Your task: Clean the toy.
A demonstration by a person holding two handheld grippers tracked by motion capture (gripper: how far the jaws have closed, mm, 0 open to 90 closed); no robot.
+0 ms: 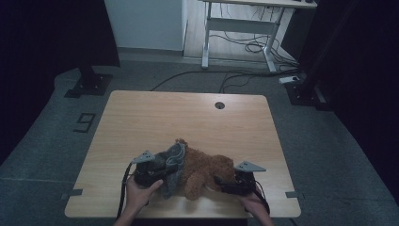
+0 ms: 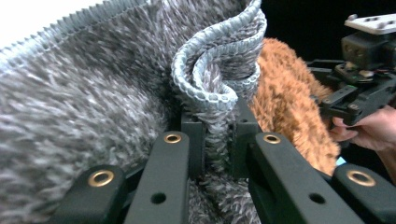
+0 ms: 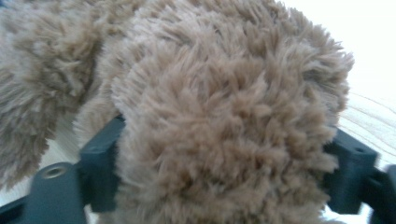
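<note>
Looking down from the high view, I use the brown plush toy [image 1: 207, 172] as my landmark: it lies on the near half of the wooden table [image 1: 155, 117], close to the front edge. A grey fleecy garment [image 1: 173, 165] is bunched against its left side, touching it. My left gripper [image 1: 157, 173] sits just left of the toy, buried in the grey cloth, and my right gripper [image 1: 226, 184] sits at the toy's right end, against the fur.

Through the left gripper view, the left gripper [image 2: 219, 140] is clenched on a folded hem of the garment [image 2: 210, 88], the ribbed edge standing up between the jaws. The toy [image 2: 285, 107] is just beyond the cloth, and the other gripper [image 2: 359, 93] waits on its far side.

Through the right gripper view, the right gripper [image 3: 224, 172] straddles a rounded limb of the toy [image 3: 224, 116]. Fur hides the pads, so whether they are pressing I cannot tell; the jaws stand wide on either side of it.

My worry, as I judge it: the left hold takes in only a thin fold of hem, so a hard pull may let it slip out. If the right jaws are merely around the springy fur, the toy may slide with the garment toward the front edge.
</note>
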